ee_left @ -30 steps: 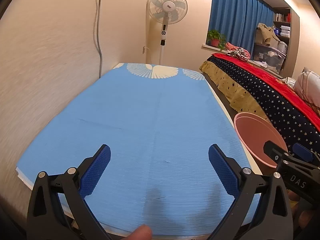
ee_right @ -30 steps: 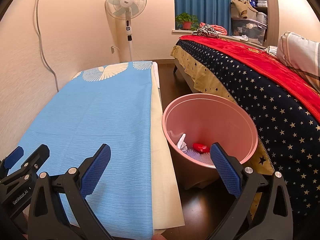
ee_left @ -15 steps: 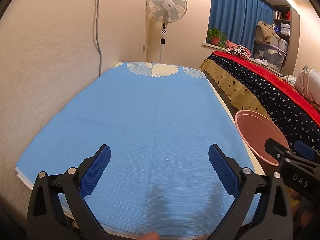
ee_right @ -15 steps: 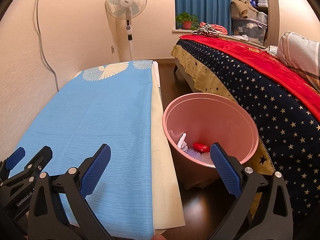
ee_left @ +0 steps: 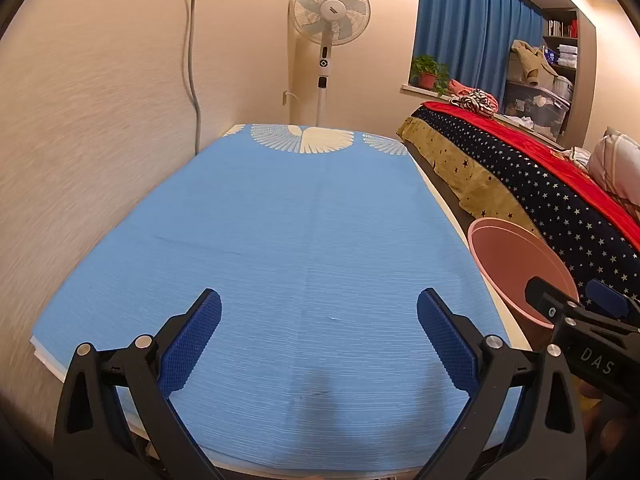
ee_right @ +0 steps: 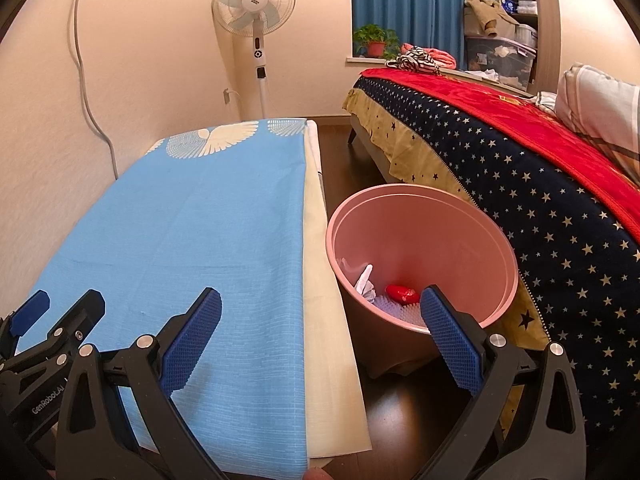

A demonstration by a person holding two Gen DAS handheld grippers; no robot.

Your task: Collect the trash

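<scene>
Bedroom, seen along my two tools: a low table under a blue cloth stands against the left wall, with a bed on the right and a fan at the far end.

Trash: what I can see of it lies at the bottom of the pink bin, on the floor between table and bed, just beside the table's right edge. White crumpled paper sits left of a small red piece; a pale ridged item lies nearer, partly hidden behind my right finger. No trash shows on the cloth in either view.

Handling, as I judge it: the paper looks light and soft, likely to crush in a pinch, so any raised fold would serve as a hold. The red piece looks smooth and glossy, possibly slippery; I would take it across its narrow middle. The bin appears thin, stiff plastic and light, best held by its rim if it must be moved.

Left gripper: jaws spread wide and holding nothing, low over the near end of the cloth. Right gripper: likewise spread wide and holding nothing, straddling the table's right edge, its right finger in front of the bin's near rim.
</scene>
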